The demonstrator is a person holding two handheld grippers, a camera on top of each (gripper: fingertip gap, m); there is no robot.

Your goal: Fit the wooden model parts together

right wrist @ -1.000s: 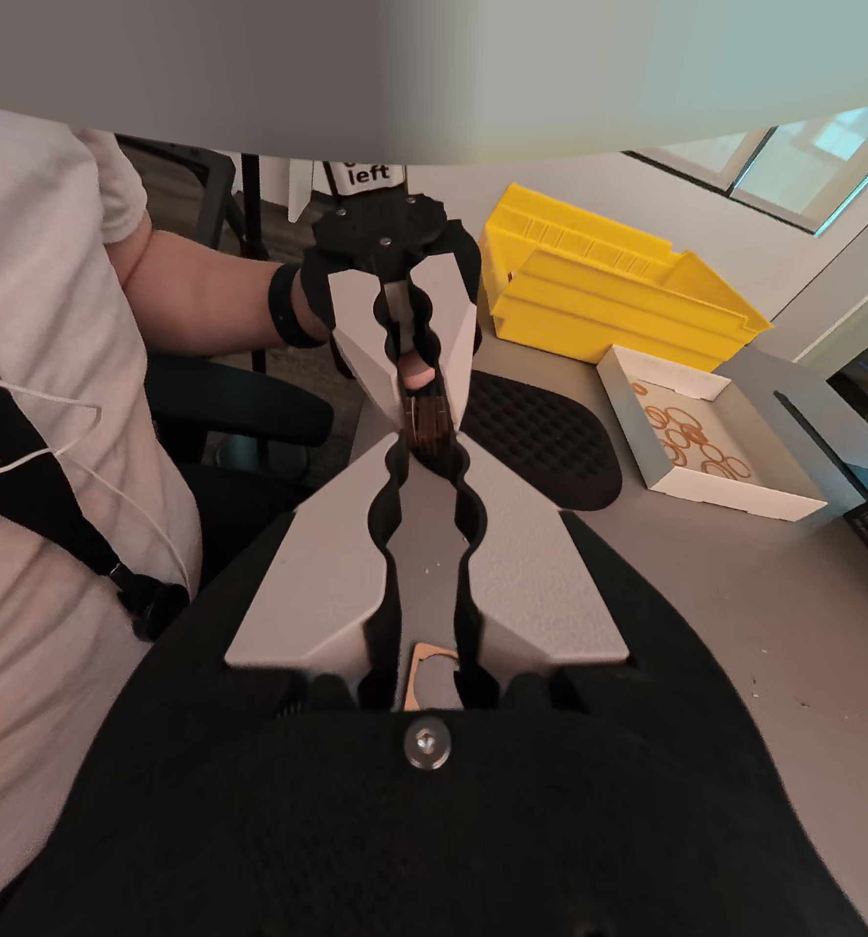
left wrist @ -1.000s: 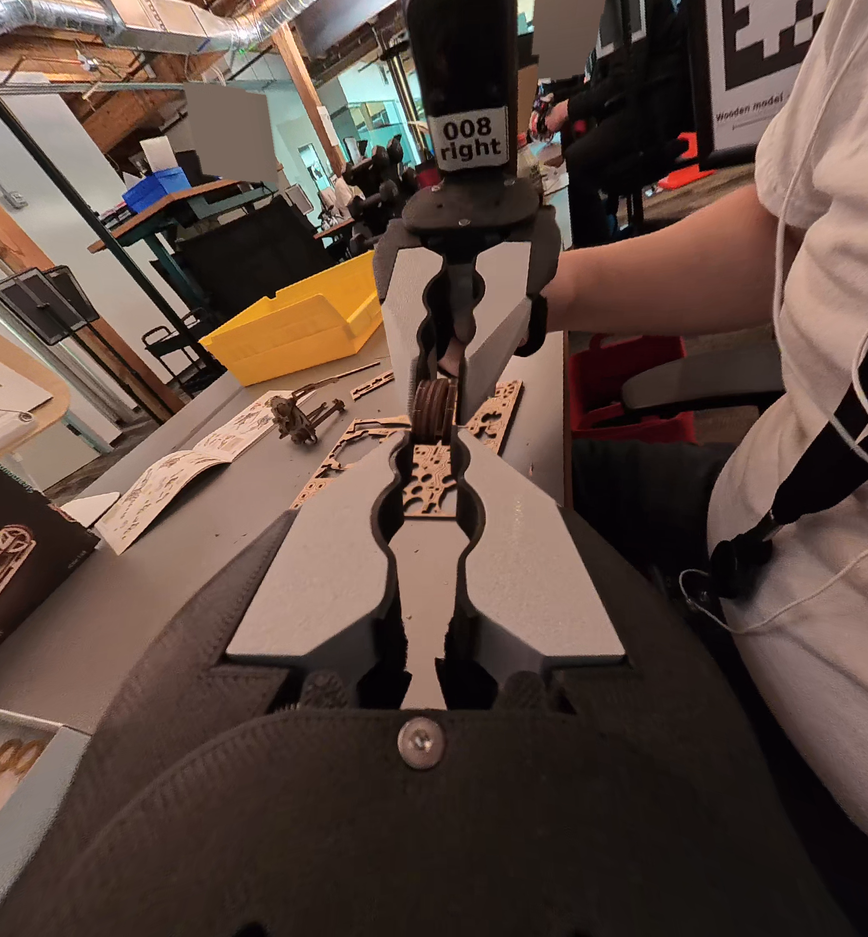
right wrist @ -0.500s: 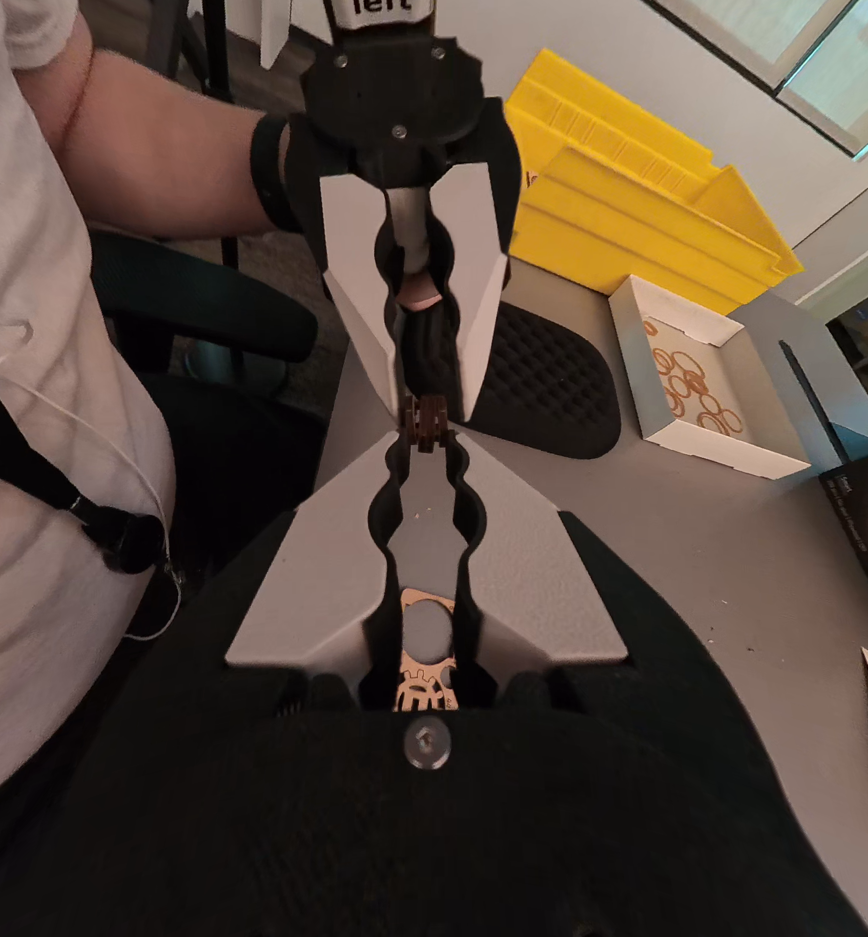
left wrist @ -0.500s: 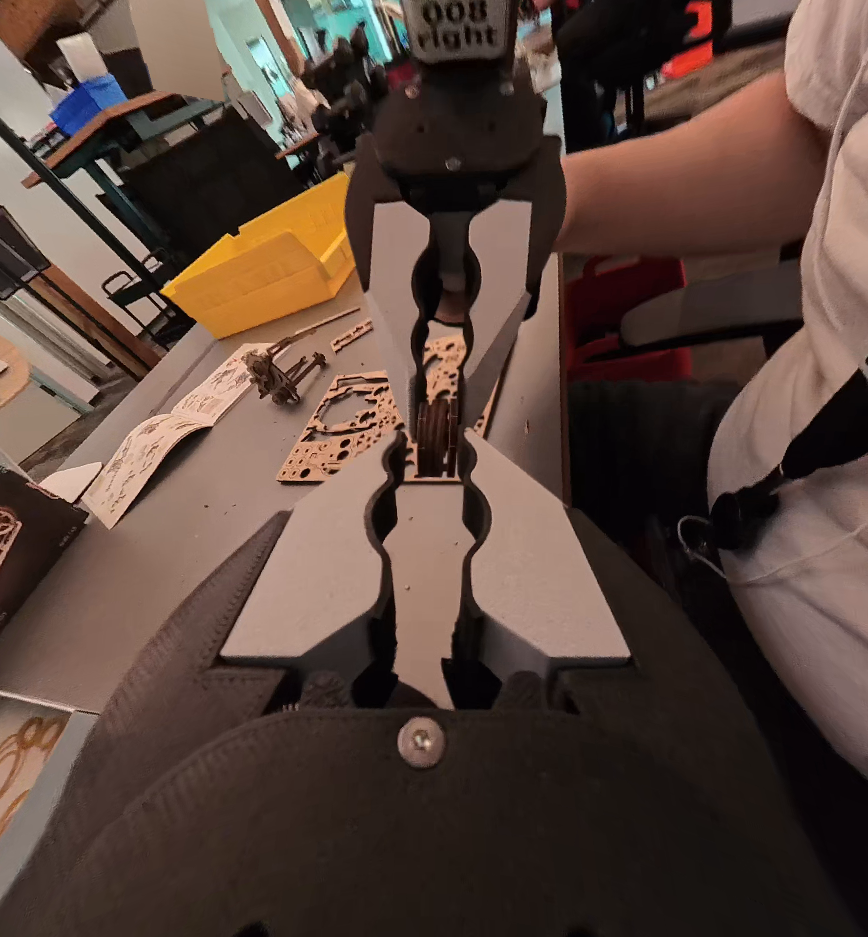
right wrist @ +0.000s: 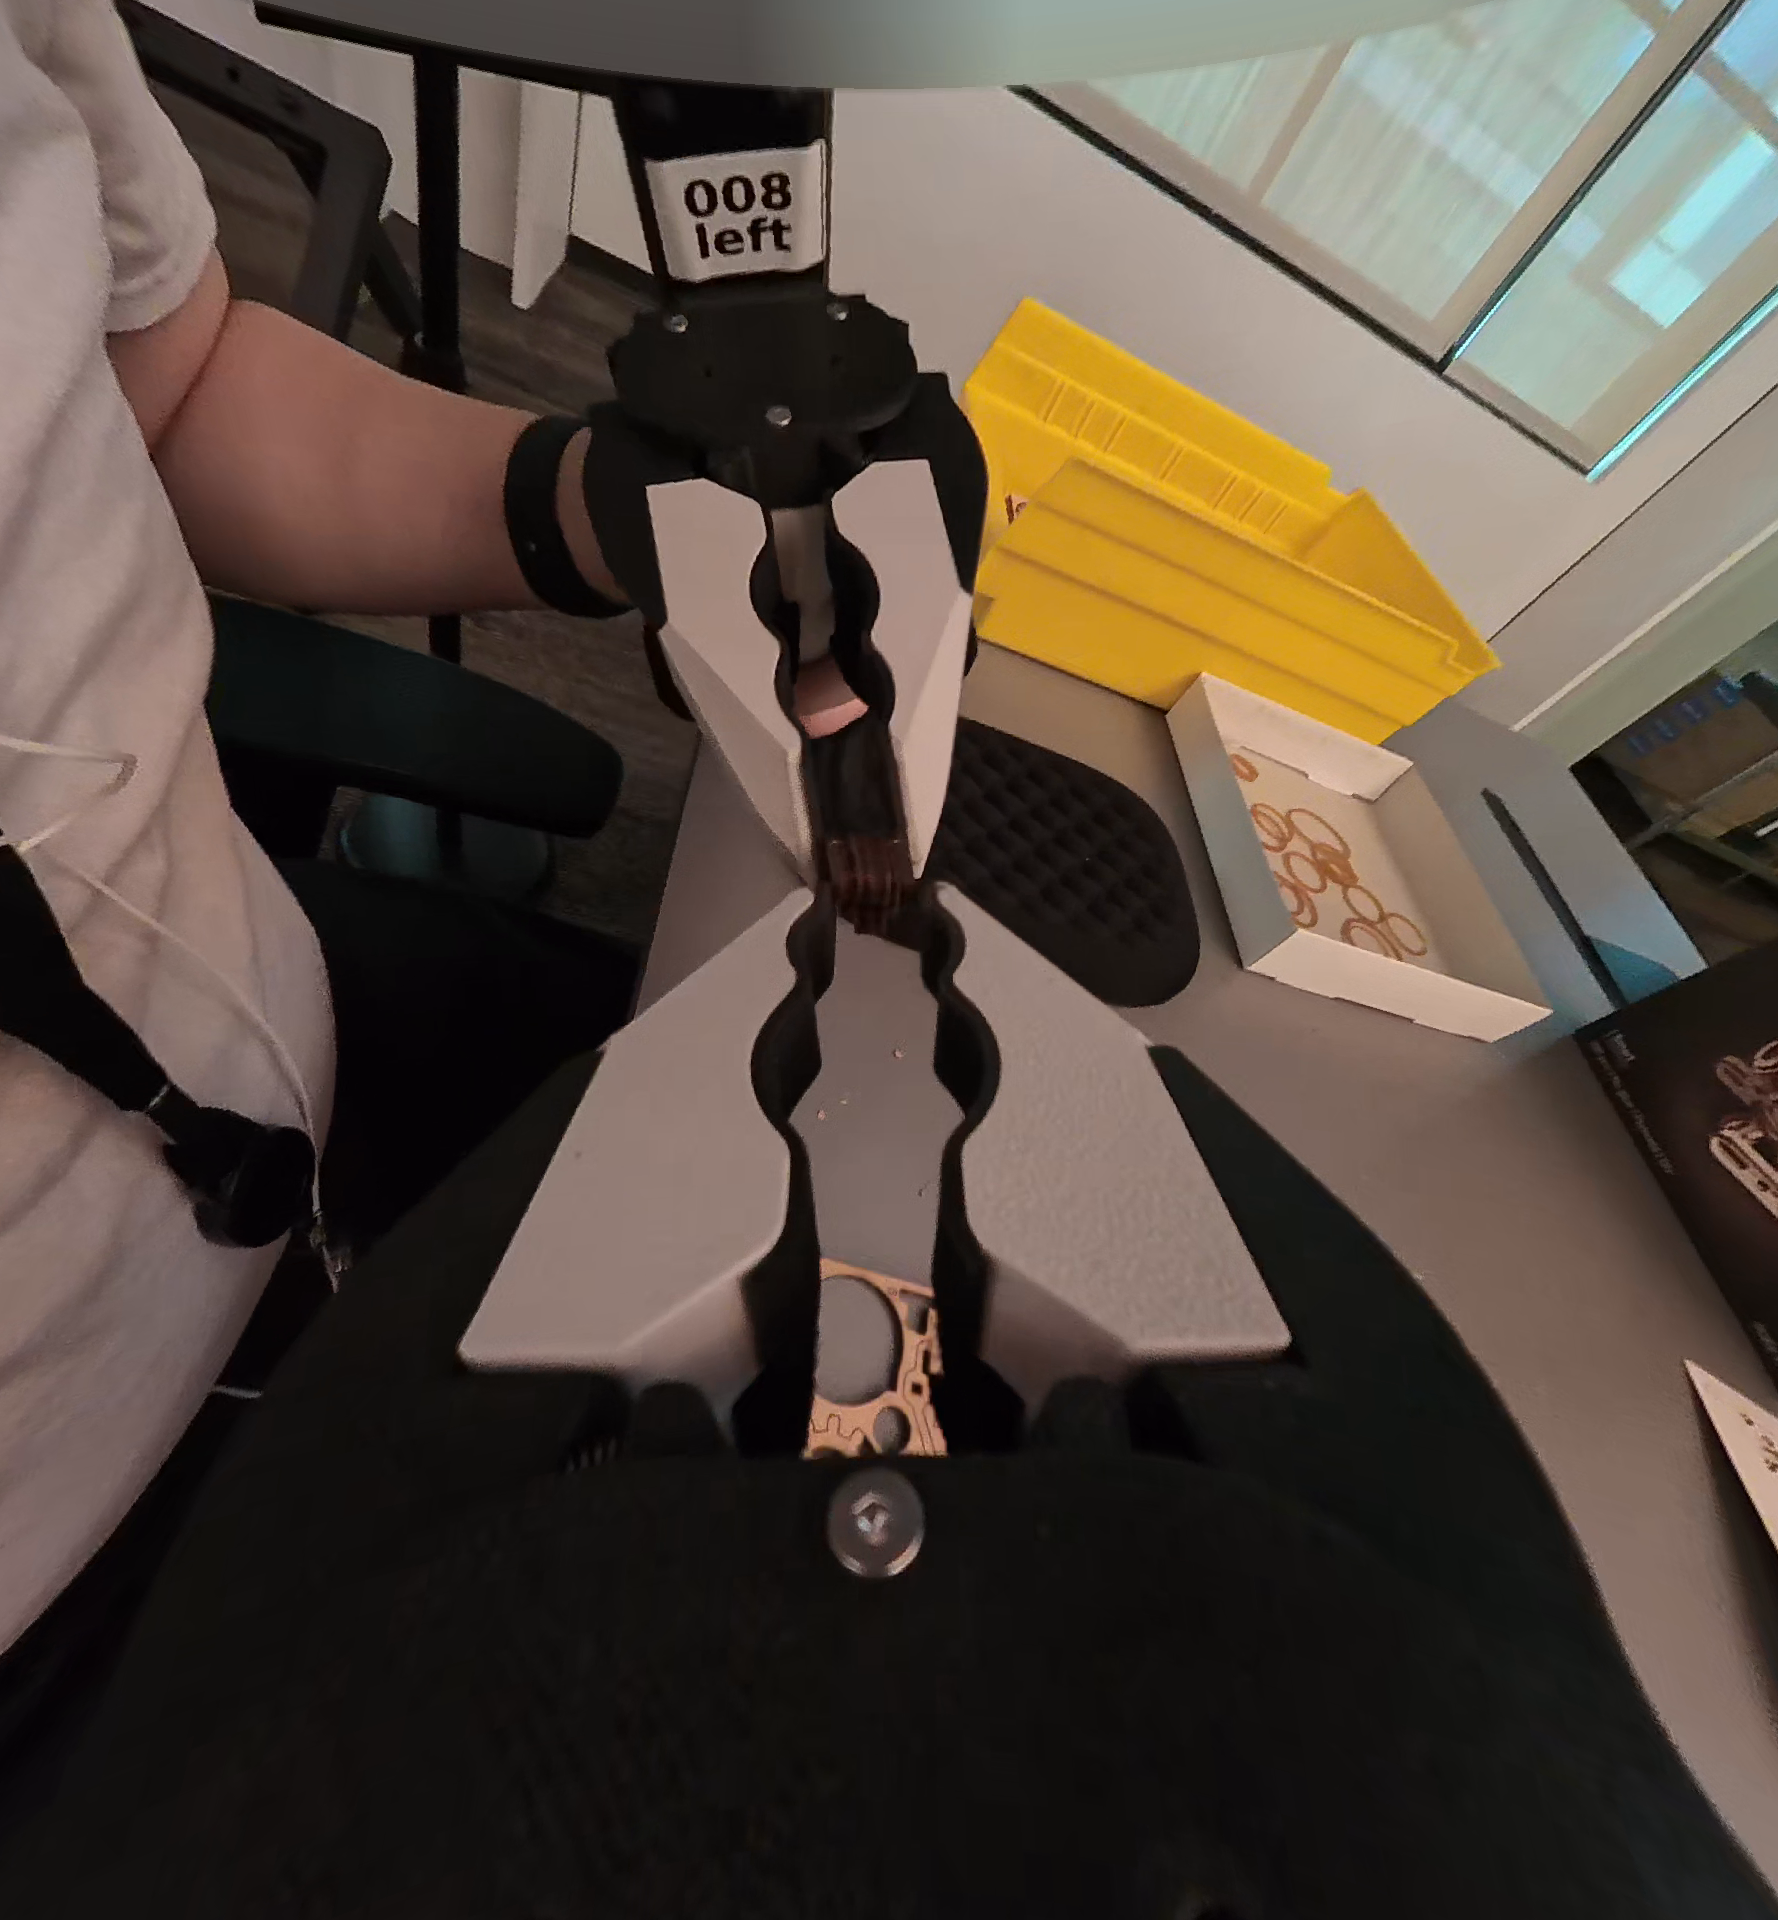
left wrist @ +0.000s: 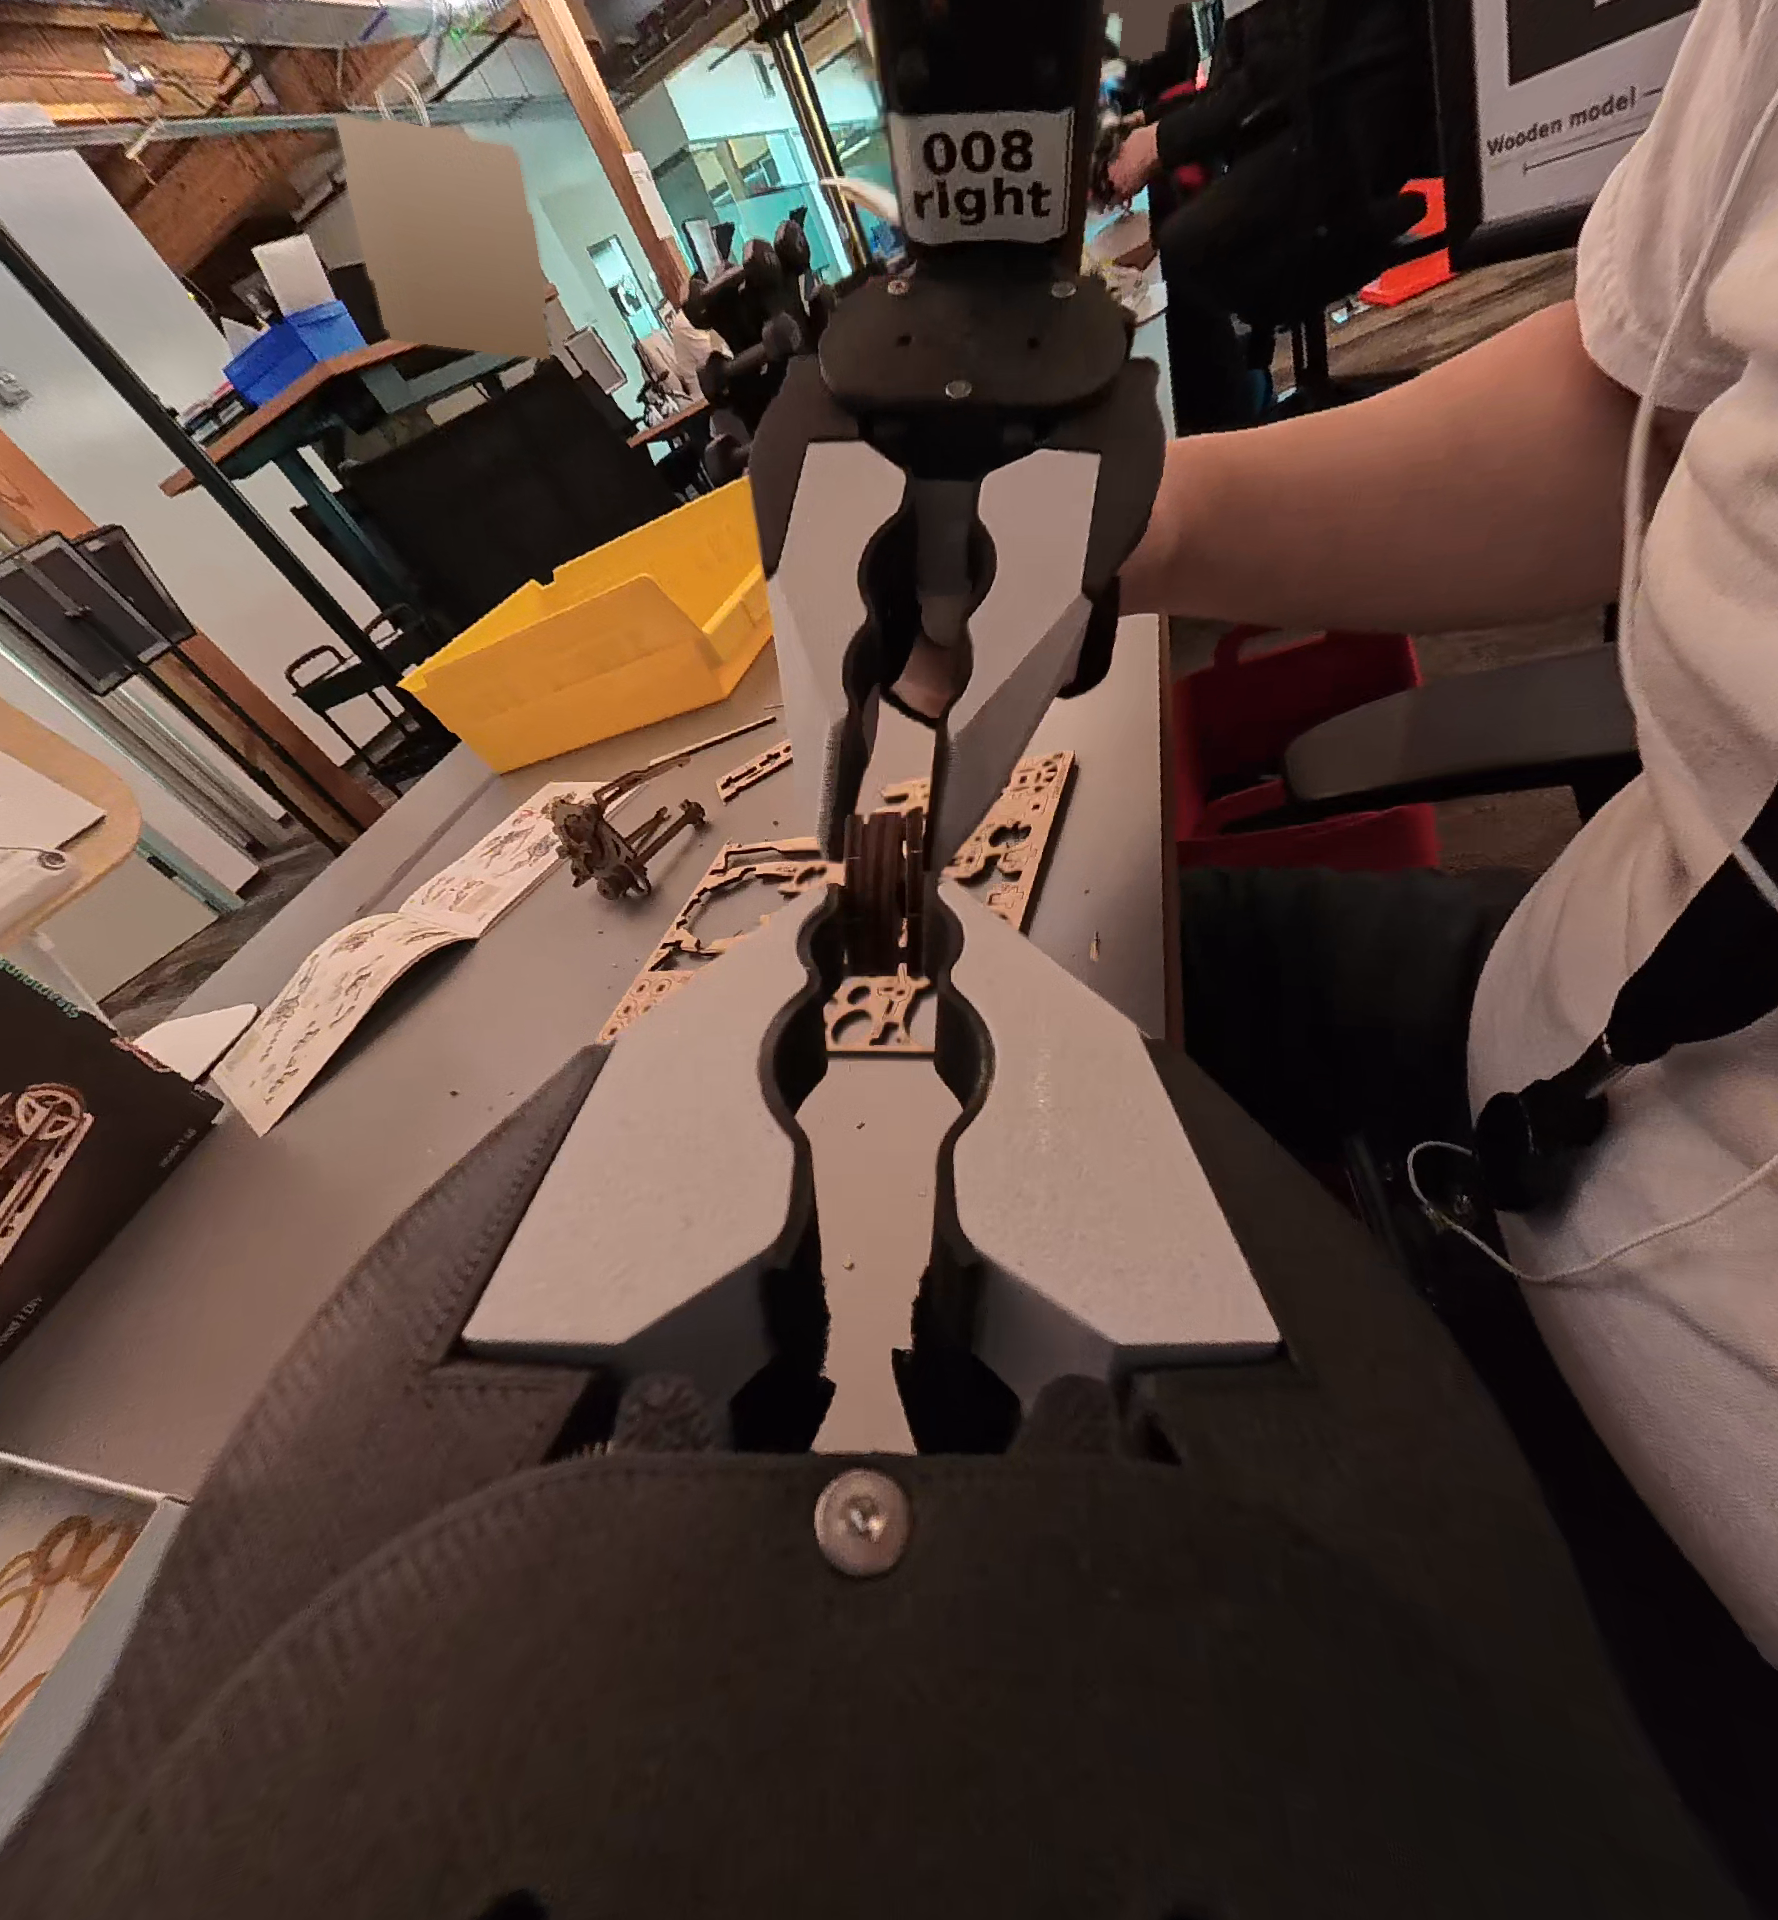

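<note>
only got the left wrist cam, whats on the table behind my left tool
Observer: A black waffle-textured pad lies on the table just behind the left tool.
Operator: any loose parts near it
Observer: Yes, a white tray of wooden rings sits beside the pad, in front of two stacked yellow bins.
</note>
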